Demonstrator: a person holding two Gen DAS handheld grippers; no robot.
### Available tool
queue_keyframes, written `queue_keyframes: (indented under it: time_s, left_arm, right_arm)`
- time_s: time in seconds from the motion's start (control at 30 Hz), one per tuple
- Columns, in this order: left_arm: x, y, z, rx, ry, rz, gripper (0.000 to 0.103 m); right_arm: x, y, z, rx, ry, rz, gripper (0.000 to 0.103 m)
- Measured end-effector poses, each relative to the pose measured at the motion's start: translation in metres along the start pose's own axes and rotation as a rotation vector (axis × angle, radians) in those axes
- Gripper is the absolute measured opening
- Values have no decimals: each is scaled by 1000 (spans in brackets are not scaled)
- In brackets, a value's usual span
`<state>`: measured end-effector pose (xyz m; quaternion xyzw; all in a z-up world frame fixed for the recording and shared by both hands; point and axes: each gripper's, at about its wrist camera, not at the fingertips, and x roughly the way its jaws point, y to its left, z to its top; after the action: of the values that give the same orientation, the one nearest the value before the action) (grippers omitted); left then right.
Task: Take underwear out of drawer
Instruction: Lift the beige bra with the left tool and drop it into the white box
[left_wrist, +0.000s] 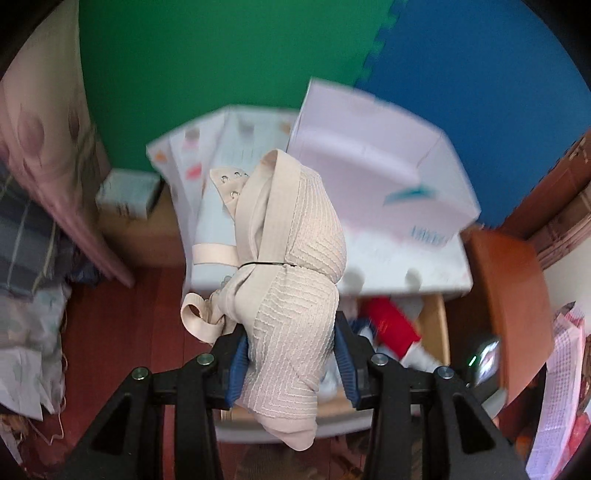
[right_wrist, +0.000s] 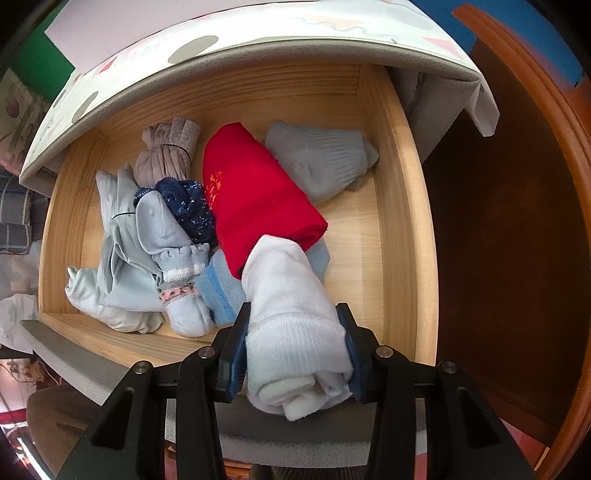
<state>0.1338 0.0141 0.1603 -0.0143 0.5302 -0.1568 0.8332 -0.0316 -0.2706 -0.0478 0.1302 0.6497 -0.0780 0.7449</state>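
Holding two pieces at once, I am midway through emptying the drawer (right_wrist: 391, 192); my left claw (left_wrist: 291, 362) pinches a beige bra (left_wrist: 291, 280), folded and banded at its middle, well above the drawer with its straps dangling loose to the left; my right claw (right_wrist: 295, 354) points down into the drawer and pinches a white roll (right_wrist: 295, 317) by its near end, the far end resting against the red roll (right_wrist: 258, 199). Judging by this, the step in hand is the lift-out: the bra is already clear, the white roll is gripped but not yet raised.

Left behind in the drawer are the red roll, a grey piece (right_wrist: 321, 162) at the back right, a taupe bundle (right_wrist: 170, 151), a navy lace piece (right_wrist: 188, 206) and a heap of pale blue pieces (right_wrist: 125, 258) on the left.

Next I would draw the white roll straight up; it calls for a steady pull so the red roll is not dragged along. Overhead the cabinet top (right_wrist: 229, 62) juts over the back of the drawer, so the rise should stay toward the open front; the right wall stands near, the brown door (right_wrist: 509, 240) beyond it; the drawer floor right of the rolls lies bare. For the bra, the white box (left_wrist: 373, 155) on the top crowds the right side; the left part looks freer.
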Motion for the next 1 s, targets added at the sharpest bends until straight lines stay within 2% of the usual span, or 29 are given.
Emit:
queue_keyframes:
  time_s: [0.2, 0.37, 0.53, 0.7, 0.87, 1.0]
  left_arm:
    - [-23, -21, 66, 46, -113, -25, 42]
    - [-14, -42, 125, 100, -159, -27, 42]
    - [27, -51, 173, 111, -145, -10, 42]
    - [79, -52, 216, 79, -117, -15, 42]
    - [124, -61, 236, 106, -99, 31, 42]
    - [150, -67, 234, 149, -72, 81, 42]
  right_arm:
    - [1, 5, -2, -1, 0, -4, 40]
    - [2, 9, -4, -14, 1, -16, 40]
    - [2, 15, -5, -25, -4, -20, 40]
    - [4, 18, -4, -23, -3, -12, 40]
    - [7, 16, -3, -10, 2, 8, 40]
    - [9, 15, -1, -3, 4, 19, 40]
